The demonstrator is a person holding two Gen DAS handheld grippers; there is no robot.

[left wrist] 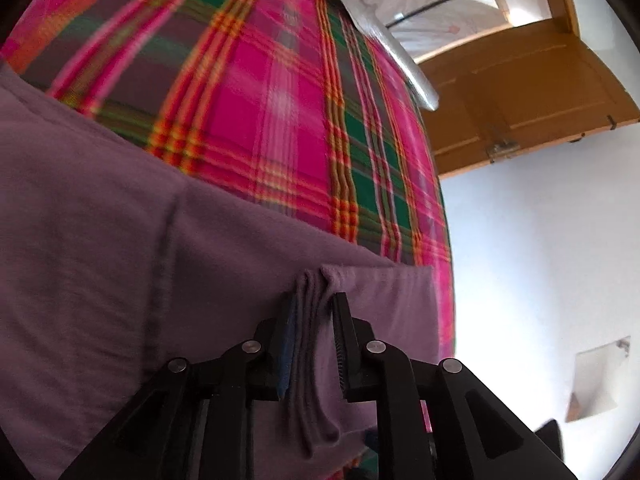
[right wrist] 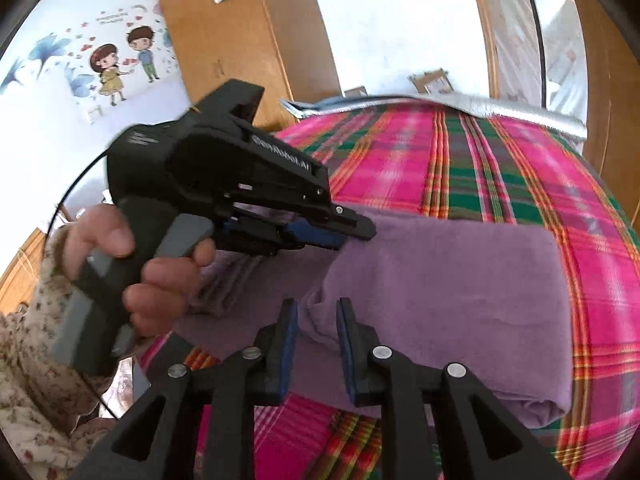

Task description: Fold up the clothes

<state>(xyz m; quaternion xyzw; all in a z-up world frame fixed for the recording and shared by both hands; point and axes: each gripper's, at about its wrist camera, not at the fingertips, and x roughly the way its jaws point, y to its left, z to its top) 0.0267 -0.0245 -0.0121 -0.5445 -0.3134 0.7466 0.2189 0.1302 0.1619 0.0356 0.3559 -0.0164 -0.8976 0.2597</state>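
— Pink-and-green plaid bedcover lies under everything we see. At far left a cartoon wall sticker, then a wooden cupboard.

— Lower left, our floral sleeve and left hand block the near end of the cloth from the right wrist view.

— The purple garment is soft and folded into a thick, layered rectangle, lying flat on the bedcover.

— Left gripper: the garment's stacked edge folds sit between its pads, which stand slightly apart; we see no pinch.

— Right gripper: a corner of the same garment bulges up between its pads, also parted and loose. The rest of the garment spreads ahead and to the right.
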